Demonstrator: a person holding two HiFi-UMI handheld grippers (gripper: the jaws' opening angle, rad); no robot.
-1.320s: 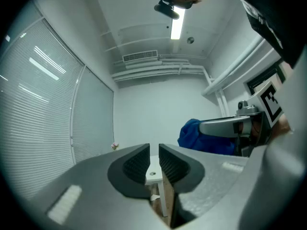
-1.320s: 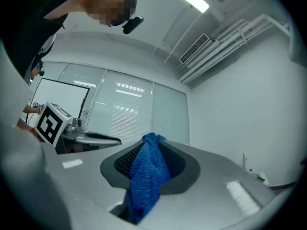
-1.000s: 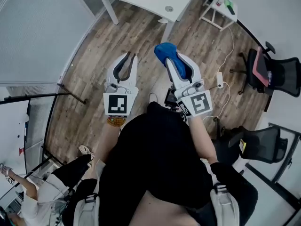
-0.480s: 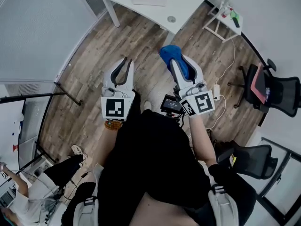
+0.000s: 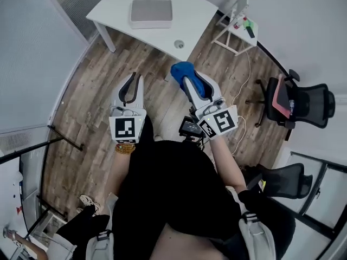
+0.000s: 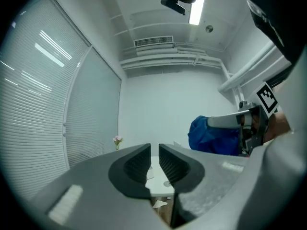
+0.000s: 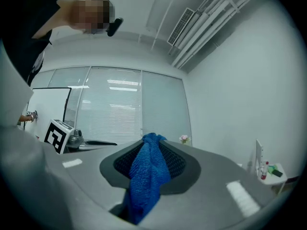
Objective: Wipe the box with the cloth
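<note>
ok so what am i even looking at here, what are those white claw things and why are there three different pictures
A person wears a camera on the head that looks steeply down; that gives the head view. Each hand holds a two-jaw gripper, and each gripper carries its own camera looking along its jaws; those give the other two pictures. The left gripper is shut and empty. The right gripper is shut on a blue cloth, which hangs from between its jaws. Ahead, on the white table, lies a grey box, which neither gripper touches yet.
</note>
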